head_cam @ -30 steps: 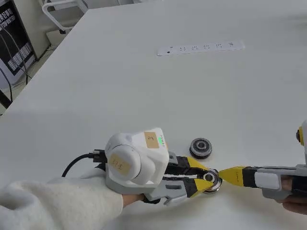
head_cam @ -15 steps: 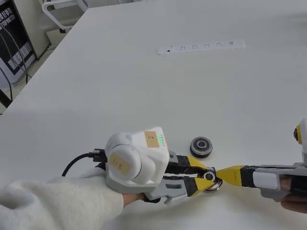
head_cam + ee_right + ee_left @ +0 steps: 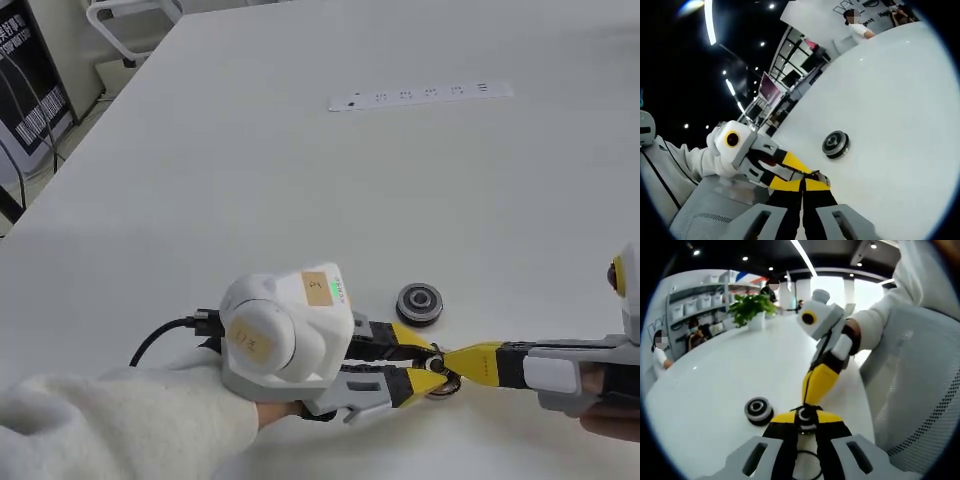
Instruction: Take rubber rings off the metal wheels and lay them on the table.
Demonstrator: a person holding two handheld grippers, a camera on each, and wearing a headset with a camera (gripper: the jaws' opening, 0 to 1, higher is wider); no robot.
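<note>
A small metal wheel (image 3: 441, 381) is held just over the white table (image 3: 300, 180), with my left gripper (image 3: 428, 368) shut on it; the yellow jaws clamp its hub (image 3: 805, 416). My right gripper (image 3: 452, 362) comes in from the right, its yellow tips pressed together at the wheel's rim, apparently pinching the black rubber ring. A thin black loop (image 3: 807, 468) shows under the left jaws. A second wheel (image 3: 419, 303) with its rubber ring on lies flat on the table just beyond, also seen as the second wheel (image 3: 835, 143) in the right gripper view.
A white power strip (image 3: 420, 96) lies far across the table. A black cable (image 3: 160, 340) trails from the left gripper. A potted plant (image 3: 751, 310) stands at the table's far end. A chair (image 3: 130, 20) and a signboard (image 3: 25, 80) stand off the table's left edge.
The right gripper's tips have edged slightly left, closer onto the held wheel. The left gripper and the second wheel have stayed in place.
</note>
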